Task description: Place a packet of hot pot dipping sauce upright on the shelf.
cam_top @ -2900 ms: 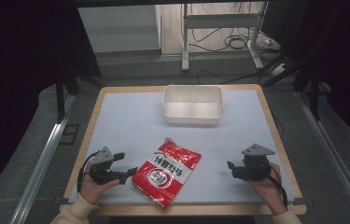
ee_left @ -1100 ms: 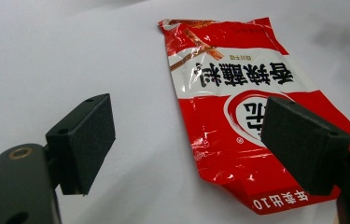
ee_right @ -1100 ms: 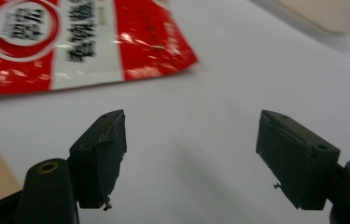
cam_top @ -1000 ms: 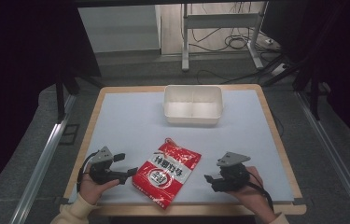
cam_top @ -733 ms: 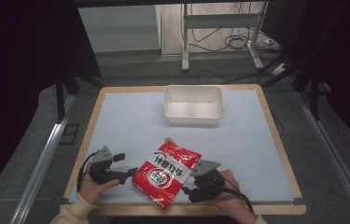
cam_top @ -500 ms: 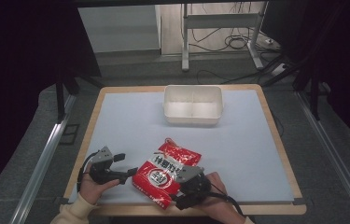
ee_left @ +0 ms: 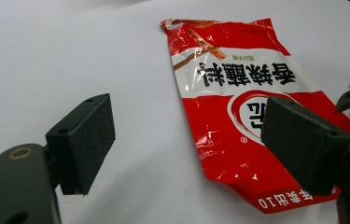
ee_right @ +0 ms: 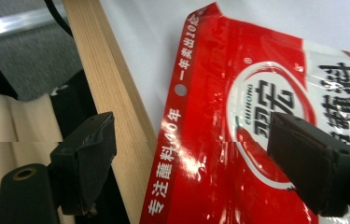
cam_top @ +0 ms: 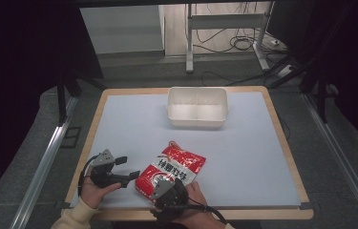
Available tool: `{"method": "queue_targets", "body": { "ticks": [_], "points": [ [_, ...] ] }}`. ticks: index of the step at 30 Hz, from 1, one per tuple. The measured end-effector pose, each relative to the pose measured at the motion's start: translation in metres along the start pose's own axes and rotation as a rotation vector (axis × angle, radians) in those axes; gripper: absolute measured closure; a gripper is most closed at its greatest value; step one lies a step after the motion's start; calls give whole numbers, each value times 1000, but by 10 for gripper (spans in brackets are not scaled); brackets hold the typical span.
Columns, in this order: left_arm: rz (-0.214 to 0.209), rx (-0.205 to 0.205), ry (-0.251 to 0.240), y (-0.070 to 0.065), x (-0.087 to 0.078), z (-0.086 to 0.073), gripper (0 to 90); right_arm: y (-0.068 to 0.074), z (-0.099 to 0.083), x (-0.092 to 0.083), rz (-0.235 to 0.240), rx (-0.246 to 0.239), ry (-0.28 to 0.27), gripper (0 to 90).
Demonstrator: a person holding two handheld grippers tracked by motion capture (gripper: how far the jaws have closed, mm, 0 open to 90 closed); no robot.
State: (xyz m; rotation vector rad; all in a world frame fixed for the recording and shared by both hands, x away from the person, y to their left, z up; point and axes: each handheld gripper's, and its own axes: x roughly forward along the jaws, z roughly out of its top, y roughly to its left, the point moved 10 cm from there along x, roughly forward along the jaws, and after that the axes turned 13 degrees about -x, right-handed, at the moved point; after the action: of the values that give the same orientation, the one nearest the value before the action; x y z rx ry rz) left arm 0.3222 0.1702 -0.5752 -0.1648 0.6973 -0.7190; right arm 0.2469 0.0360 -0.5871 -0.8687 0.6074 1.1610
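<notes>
— Now, where does the red packet (cam_top: 172, 169) lie?

— Flat on the counter (cam_top: 243, 157), at its near edge, between my two hands. My right hand-held gripper (cam_top: 162, 188) sits over its near end, jaws spread wide, one above the printed seal and the other out past the wooden rim. Nothing is clamped.

— And the left?

— My left hand-held gripper (cam_top: 131, 175) rests just beside the packet's left edge, jaws also apart, holding nothing. The white tub (cam_top: 197, 107) stands well apart, toward the far side.

— What could go wrong?

— I judge the foil slick and thin. If my right jaws close while straddling the rim, they may pinch wood, not packet, or shove the packet off the near edge. A shallow bite on one corner could let it slide free.
</notes>
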Motion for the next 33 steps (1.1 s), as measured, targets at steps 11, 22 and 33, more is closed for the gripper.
{"method": "queue_targets", "body": {
  "ticks": [11, 22, 33],
  "points": [
    [-5, 10, 5, 0, -1, 0, 175, 3, -10, 11, -41, -36, 65, 165],
    [-7, 6, 2, -1, -1, 0, 175, -6, -18, 6, -117, -50, 96, 240],
    [-9, 6, -1, -1, -1, 1, 175, -25, -20, -18, -153, -48, 83, 481]
  ]
}}
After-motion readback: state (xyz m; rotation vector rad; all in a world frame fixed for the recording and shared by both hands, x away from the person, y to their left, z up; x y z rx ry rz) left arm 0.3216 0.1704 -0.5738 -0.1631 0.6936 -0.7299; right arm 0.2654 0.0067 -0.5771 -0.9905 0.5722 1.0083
